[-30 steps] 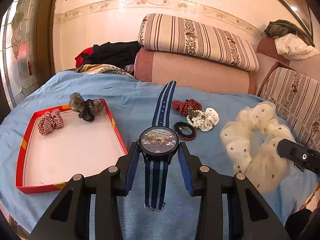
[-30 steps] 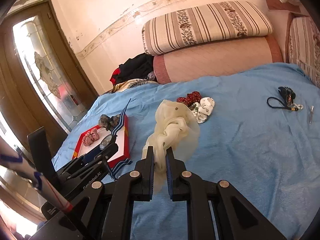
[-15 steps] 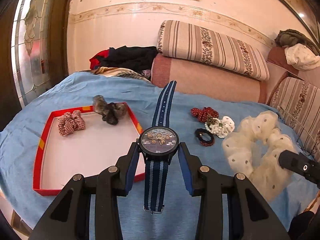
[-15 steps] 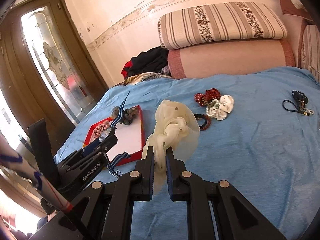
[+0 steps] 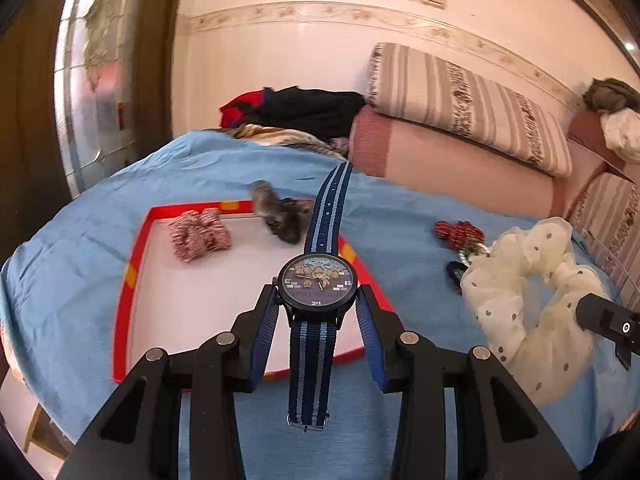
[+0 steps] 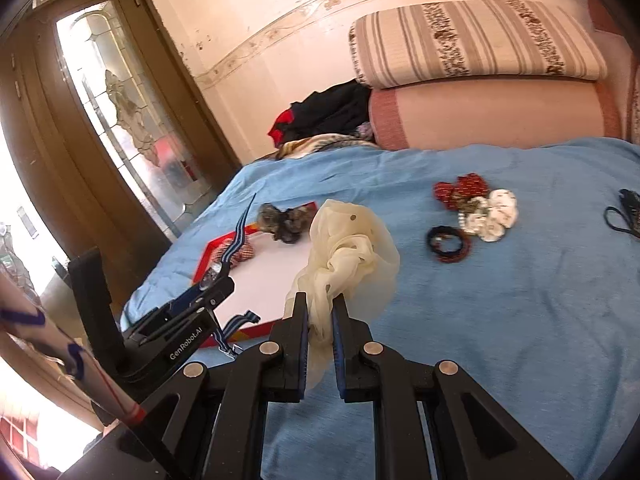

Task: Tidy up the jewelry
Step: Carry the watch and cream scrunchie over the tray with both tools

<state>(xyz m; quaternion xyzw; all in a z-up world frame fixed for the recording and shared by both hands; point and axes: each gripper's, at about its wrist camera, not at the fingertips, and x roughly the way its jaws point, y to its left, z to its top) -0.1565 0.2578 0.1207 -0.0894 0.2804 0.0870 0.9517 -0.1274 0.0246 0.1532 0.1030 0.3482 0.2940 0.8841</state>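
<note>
Watch: the watch [image 5: 318, 289] hung clear of the bed [image 5: 400, 216], case clamped by the left hand-held gripper [image 5: 318, 308], above the near right edge of the tray [image 5: 132, 268].
Left hand-held gripper: jaws stood part closed, pressing the case on both sides; strap ends dangled free.
Right hand-held gripper: the right hand-held gripper [image 6: 320, 312] was nearly closed on a fold of the cream scrunchie [image 6: 348, 256], held above the bed.
Risk, watch: the round case could pivot or slip between the pads; the lower strap could catch the tray rim on lowering.
Risk, scrunchie: only thin fabric was pinched, so it could pull free.
Risk, collision: both loads seemed bound for one tray and could collide.
Left view only: dial face and the checked scrunchie [image 5: 200, 232] in the tray.
Right view only: a dark cord item [image 6: 624, 216] far right on the bed, and the left tool side-on.
</note>
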